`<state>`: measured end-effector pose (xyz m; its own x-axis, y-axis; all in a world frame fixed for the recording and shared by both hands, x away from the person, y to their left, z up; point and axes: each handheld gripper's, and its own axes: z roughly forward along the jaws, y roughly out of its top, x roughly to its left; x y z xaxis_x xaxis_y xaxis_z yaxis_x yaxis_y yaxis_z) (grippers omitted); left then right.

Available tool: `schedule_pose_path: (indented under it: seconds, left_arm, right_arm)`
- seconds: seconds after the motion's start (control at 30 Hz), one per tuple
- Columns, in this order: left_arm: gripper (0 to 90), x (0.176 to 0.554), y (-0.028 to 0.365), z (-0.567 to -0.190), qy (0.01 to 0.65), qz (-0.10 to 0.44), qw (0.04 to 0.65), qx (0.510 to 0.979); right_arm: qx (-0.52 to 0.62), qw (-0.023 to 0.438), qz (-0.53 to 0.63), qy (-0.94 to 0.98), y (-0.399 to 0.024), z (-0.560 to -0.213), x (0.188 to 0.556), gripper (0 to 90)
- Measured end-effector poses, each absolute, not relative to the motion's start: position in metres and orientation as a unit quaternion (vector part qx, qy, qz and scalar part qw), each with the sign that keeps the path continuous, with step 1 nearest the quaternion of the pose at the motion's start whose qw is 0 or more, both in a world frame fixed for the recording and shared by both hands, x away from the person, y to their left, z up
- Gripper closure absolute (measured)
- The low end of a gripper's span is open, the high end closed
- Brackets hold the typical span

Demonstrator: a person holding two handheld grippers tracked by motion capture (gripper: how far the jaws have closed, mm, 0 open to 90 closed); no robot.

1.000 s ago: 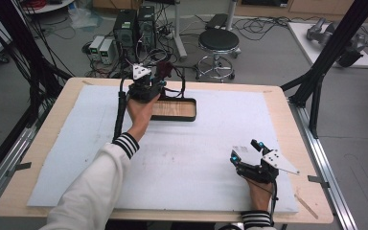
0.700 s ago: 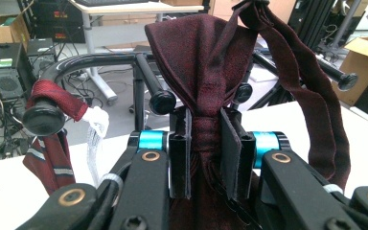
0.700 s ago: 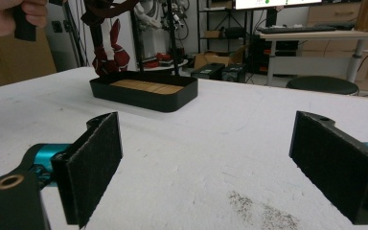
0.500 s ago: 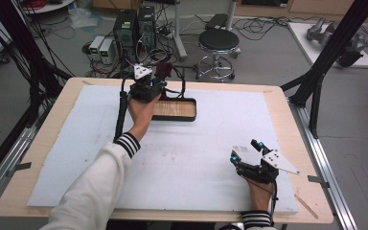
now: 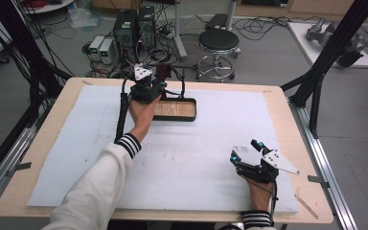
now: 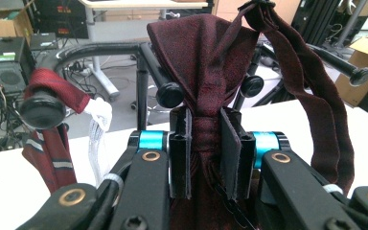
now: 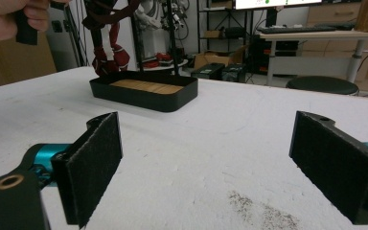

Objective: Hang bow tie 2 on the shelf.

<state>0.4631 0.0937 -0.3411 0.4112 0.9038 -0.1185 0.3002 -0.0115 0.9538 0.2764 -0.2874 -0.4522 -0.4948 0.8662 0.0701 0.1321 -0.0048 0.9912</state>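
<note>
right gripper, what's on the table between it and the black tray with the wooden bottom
Nothing: in the right gripper view, bare white table cover runs from the open right gripper up to the black wooden-bottomed tray, with just a dark speckled smudge close to the jaws.

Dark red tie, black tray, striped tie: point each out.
dark red tie [image 6: 206, 62]: left gripper view, on the bunched cloth above the jaws.
black tray [image 7: 143, 98]: right gripper view, on its near wall.
striped tie [image 6: 48, 148]: left gripper view, on the hanging striped end.
</note>
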Motion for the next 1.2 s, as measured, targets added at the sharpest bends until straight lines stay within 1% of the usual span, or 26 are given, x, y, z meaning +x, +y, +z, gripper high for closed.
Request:
schedule_pose_path:
  seconds: [0.73,1.2]
  left_arm:
    - [75.2,0.474,0.094,-0.351,0.47,0.286,0.522,0.652]
    - [75.1,0.483,0.087,-0.352,0.472,0.299,0.506,0.657]
  right_arm:
    - [0.394,0.312,0.589,0.633,-0.287,-0.452,0.276,10.2]
    - [0.395,0.312,0.588,0.633,-0.287,-0.452,0.276,10.2]
